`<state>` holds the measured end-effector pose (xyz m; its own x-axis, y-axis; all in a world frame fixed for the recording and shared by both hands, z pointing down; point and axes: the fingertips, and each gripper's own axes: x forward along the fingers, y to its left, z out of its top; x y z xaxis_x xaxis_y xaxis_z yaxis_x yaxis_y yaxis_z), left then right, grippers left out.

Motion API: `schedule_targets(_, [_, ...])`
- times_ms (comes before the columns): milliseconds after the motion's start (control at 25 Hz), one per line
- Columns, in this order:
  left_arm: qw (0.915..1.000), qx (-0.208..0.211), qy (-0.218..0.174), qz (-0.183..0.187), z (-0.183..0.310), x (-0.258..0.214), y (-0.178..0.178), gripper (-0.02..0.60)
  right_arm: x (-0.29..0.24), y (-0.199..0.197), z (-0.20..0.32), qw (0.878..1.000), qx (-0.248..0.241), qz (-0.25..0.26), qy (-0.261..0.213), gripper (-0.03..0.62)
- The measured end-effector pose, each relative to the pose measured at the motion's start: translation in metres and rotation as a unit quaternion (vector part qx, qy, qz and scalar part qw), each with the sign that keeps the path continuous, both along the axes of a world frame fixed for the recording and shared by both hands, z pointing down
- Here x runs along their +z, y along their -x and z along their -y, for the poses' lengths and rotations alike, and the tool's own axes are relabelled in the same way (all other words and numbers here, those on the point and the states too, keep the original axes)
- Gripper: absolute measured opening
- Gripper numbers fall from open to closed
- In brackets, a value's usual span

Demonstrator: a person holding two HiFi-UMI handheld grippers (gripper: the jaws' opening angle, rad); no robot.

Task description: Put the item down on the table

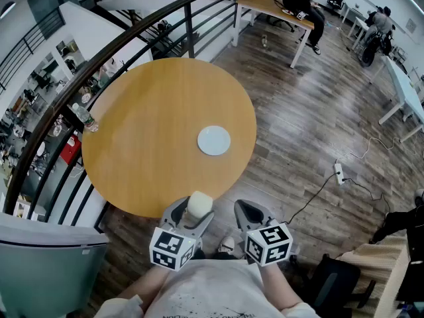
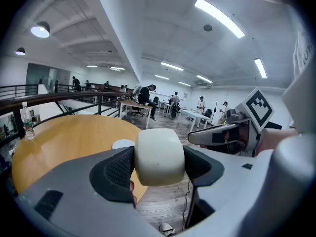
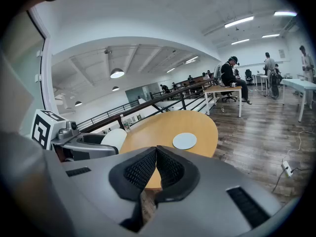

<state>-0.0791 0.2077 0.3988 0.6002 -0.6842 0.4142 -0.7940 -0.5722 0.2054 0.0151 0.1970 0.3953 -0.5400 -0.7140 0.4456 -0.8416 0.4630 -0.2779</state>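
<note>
I have the cream-white rounded block clamped in the left claw. In the left gripper view both dark ribbed pads press against its sides, and the block fills the gap between them. The right claw carries nothing: its two pads meet with no gap and nothing sits between them.

As for progress, I judge the task barely begun. In the head view the block sits close in to my body, at the near rim of the round orange wooden table, and I cannot tell whether it is over the rim or just short of it, above the plank floor. Either way it is held up in the claw and not resting on the top. So nothing is set down yet.

What is left, as I read it, is the whole placing: carry the block forward over the table, bring it down until it rests on the wood, then part the claw and back off.

The top has plenty of bare room. A flat pale round disc lies right of centre and a clear plastic bottle stands at the far left edge, both well apart from the block.
</note>
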Motion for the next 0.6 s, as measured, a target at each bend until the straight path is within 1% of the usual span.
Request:
schedule_targets(440, [1.0,0.0,0.004,0.0,-0.0022,0.0011,0.0024,0.321,0.0007,0.0048,-0.0041,1.0,-0.011,0.0,0.002,0.025])
schedule_targets(600, [1.0,0.001,0.004,0.001,-0.002,0.0004,0.0025,0.322,0.0007,0.0059,-0.0037,1.0,-0.011,0.009,0.004,0.025])
